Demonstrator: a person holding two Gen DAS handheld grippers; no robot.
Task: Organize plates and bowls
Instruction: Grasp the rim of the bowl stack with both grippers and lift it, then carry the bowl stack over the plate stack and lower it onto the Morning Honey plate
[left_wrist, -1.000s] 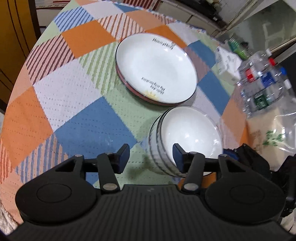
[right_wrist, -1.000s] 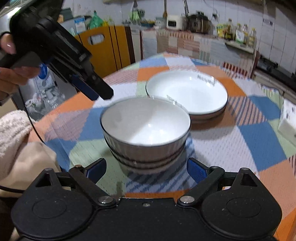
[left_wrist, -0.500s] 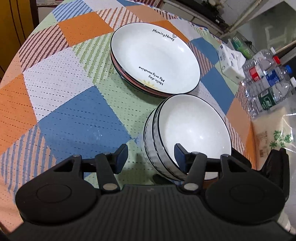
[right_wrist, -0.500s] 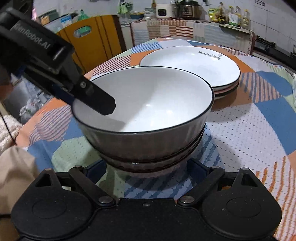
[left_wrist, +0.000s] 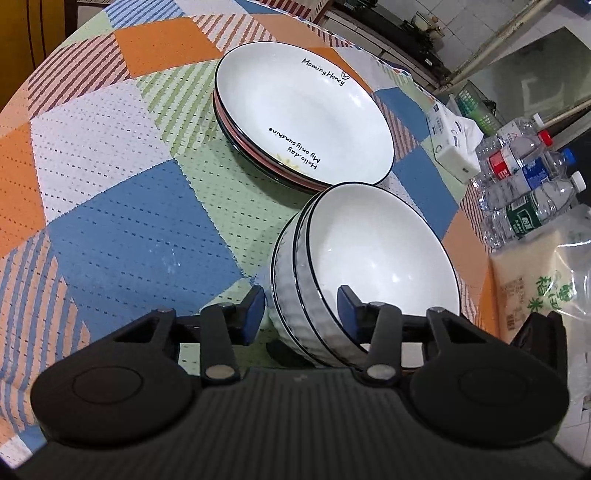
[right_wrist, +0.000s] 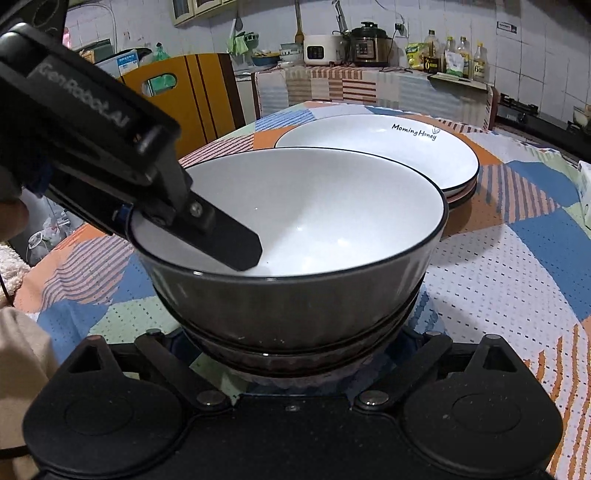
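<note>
Only the left view shows water bottles (left_wrist: 528, 184). The left gripper (left_wrist: 301, 308) straddles the stacked bowls' (left_wrist: 365, 266) rim, fingers spread; the right gripper (right_wrist: 295, 343) spreads around their base.

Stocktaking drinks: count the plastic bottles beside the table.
3 plastic bottles, lying clustered off the table's right edge in the left wrist view: red-capped, blue-capped, white-capped with green label. More may lie hidden behind them.

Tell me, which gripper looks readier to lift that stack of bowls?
Probably the left gripper: its open fingers straddle the rim of the bowl stack, one inside the top bowl, one outside. The right gripper only sits low against the stack's base.
</note>
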